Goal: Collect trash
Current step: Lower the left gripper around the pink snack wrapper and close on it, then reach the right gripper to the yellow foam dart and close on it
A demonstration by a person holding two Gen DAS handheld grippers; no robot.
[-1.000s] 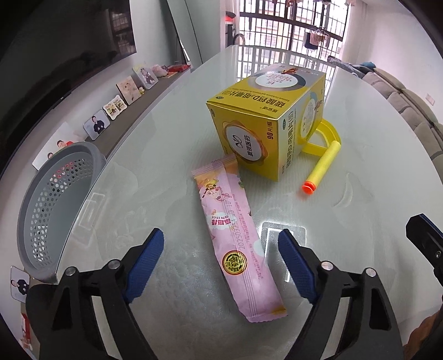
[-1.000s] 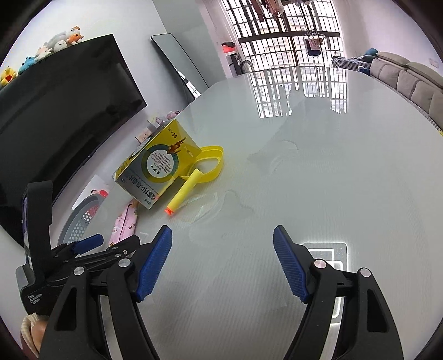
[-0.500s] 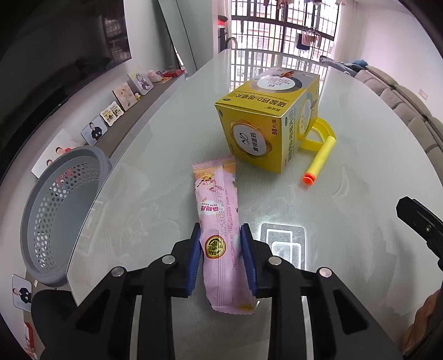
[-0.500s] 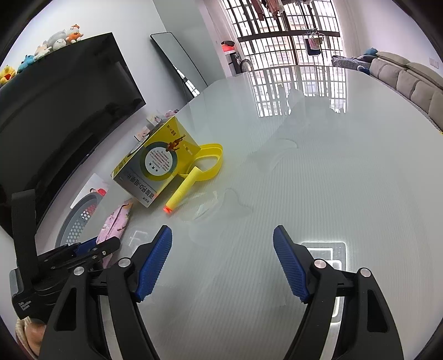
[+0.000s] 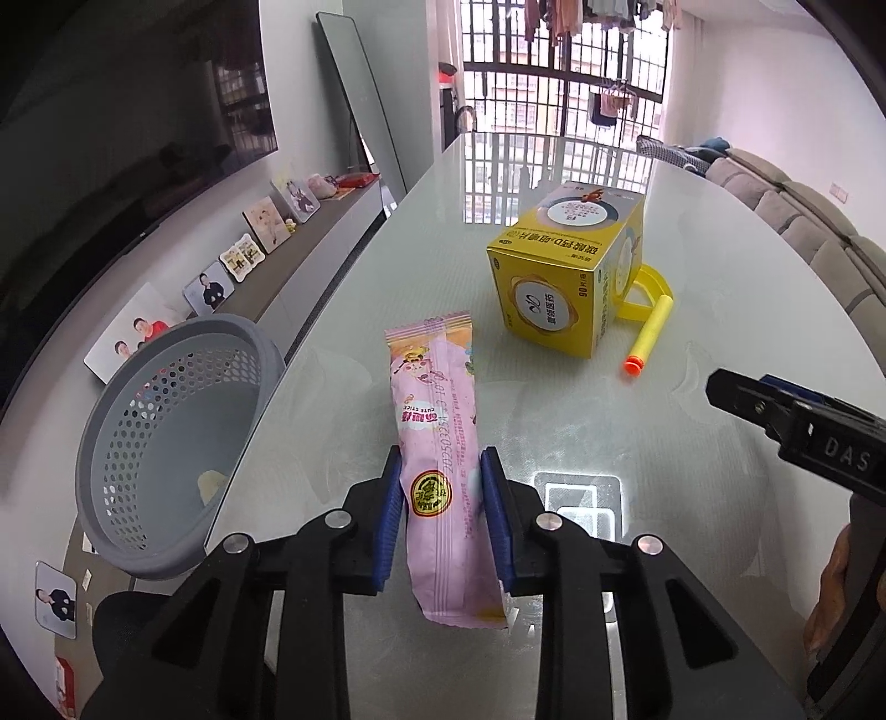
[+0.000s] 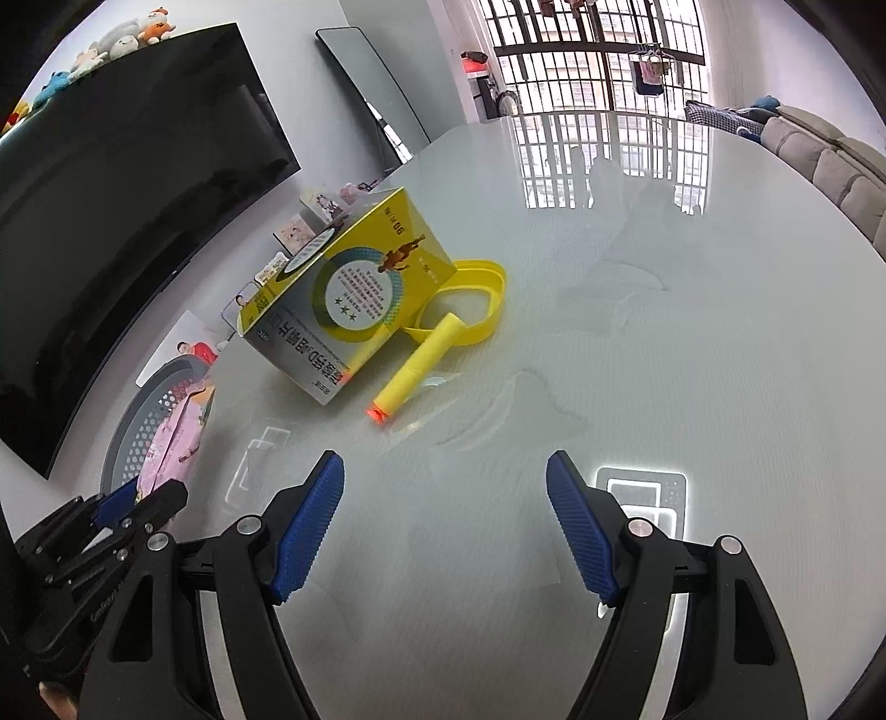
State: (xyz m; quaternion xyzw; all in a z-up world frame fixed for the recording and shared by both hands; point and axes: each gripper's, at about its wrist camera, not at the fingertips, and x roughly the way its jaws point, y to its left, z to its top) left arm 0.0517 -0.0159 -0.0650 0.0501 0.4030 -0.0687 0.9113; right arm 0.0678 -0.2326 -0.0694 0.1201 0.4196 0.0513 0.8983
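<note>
Now left gripper (image 5: 440, 487) clamps pink wrapper (image 5: 437, 437) — right gripper (image 6: 446, 498) agape.

A home living room.
A big dark television (image 6: 122, 221) hangs on the wall with soft toys (image 6: 111, 47) on top, framed family photos (image 5: 238, 260) line a low sideboard, a grey sofa (image 5: 803, 221) stands opposite, and laundry (image 5: 603, 105) hangs at the barred window.

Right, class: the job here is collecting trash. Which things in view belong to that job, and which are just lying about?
Part of the job:
- pink wrapper, gripped in the left claw
- grey basket beside the table
- yellow box
- foam dart
- yellow ring
- right claw, open

Just lying about:
- framed photos
- sofa
- plush toys
</note>
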